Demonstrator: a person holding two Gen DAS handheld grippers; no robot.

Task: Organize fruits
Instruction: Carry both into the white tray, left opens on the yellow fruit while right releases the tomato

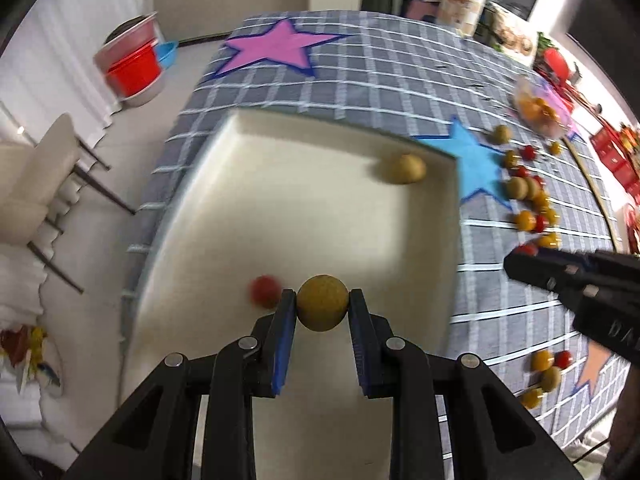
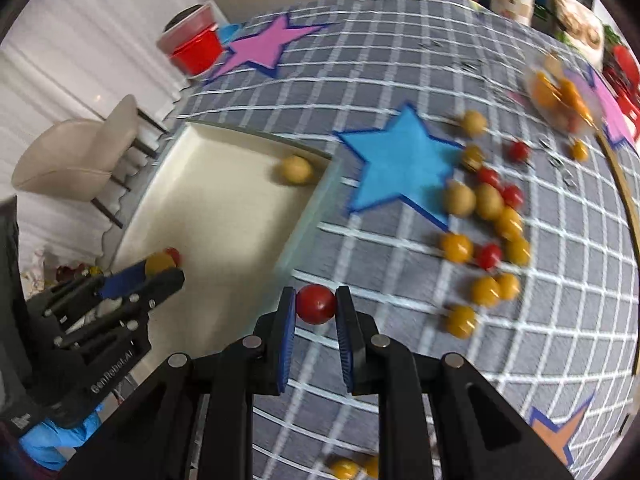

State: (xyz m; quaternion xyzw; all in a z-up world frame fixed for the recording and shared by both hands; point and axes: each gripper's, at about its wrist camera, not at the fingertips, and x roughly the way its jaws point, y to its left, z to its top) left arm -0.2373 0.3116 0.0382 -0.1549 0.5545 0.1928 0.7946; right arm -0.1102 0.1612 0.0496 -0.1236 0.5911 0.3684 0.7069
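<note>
- Left gripper [image 1: 322,303] has its blue pads pressed on both sides of a round tan-yellow fruit [image 1: 322,303], and it holds the fruit up over the cream tray [image 1: 224,216].
- Just left of that fruit, a red cherry tomato [image 1: 265,290] lies in the tray near the front edge.
- Another tan fruit [image 1: 407,169] sits in the far right corner of the tray, next to the wall.
- Right gripper [image 2: 316,304] pinches a second red cherry tomato [image 2: 316,304] between its blue pads, above the grey checked tablecloth [image 2: 400,60] and just right of the tray.
- Further right, a bunch of loose fruits [image 2: 486,216], some yellow, some red and some tan, lies on the cloth beside the blue star [image 2: 400,164].
- Far back on the right, a clear bag of orange fruits [image 2: 560,96] rests on the cloth, all blurry.
</note>
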